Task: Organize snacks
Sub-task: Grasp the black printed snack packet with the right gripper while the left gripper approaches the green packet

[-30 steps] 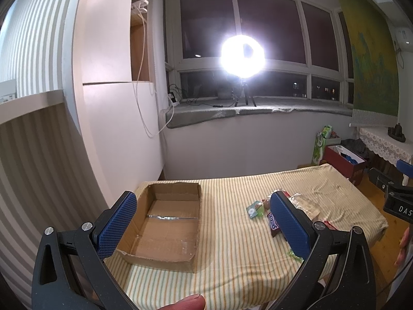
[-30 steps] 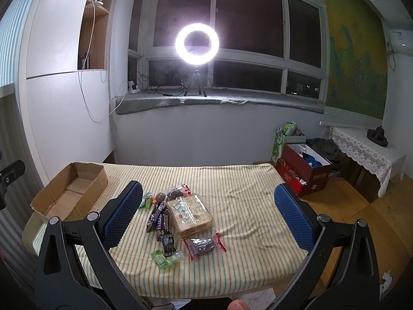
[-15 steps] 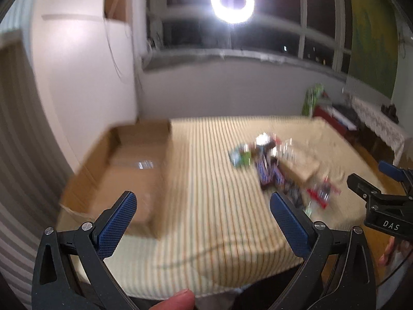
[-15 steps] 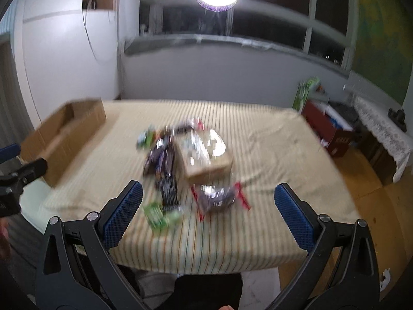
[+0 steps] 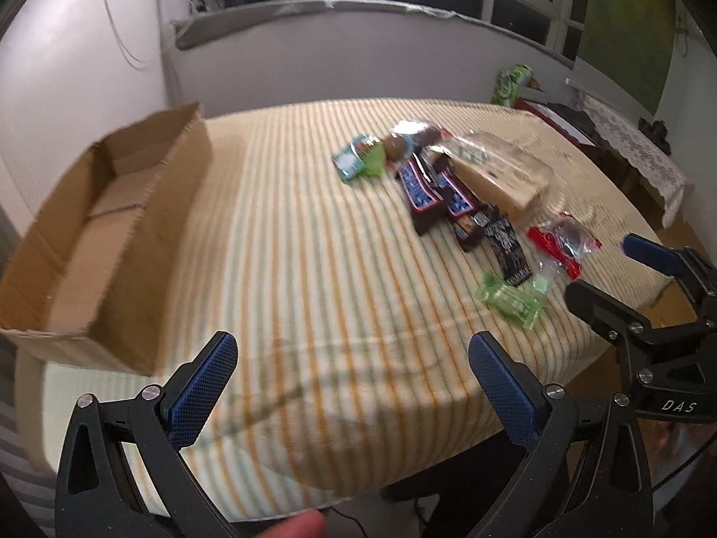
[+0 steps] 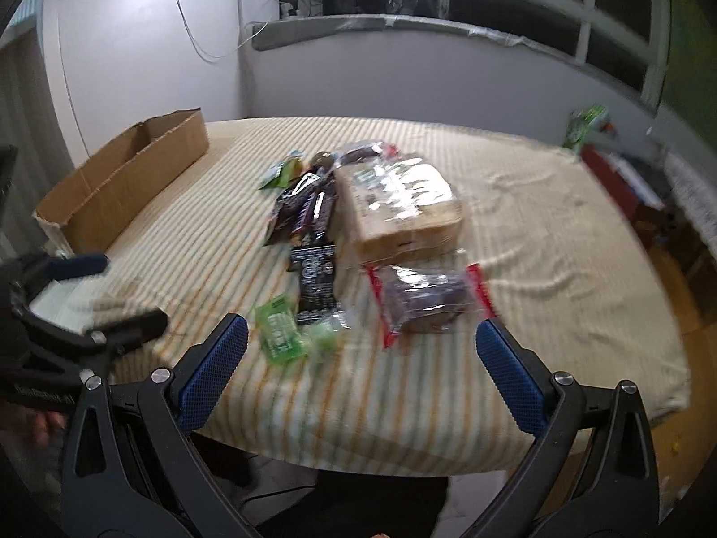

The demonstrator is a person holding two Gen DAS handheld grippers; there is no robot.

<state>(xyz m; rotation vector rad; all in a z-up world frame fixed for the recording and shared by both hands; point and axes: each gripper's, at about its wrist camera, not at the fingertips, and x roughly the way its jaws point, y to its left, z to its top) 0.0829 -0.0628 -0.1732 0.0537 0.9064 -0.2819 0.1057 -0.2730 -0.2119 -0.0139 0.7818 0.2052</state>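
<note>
Cardboard box (image 5: 107, 228) sits empty at the desk's (image 5: 313, 296) left end, snacks piled well to its right. Green packet (image 6: 280, 334) lies closest to the right claw (image 6: 360, 370), just ahead between its spread-wide pads, long axis pointing away. Left claw (image 5: 347, 385), also spread, holds nothing and hovers between box and snacks.

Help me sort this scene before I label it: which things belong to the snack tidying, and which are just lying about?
Job: cardboard box, green candy packet, black bar, red-edged packet, clear-wrapped tan pack.

Lying about: green bag, red box, lace-covered table.
</note>
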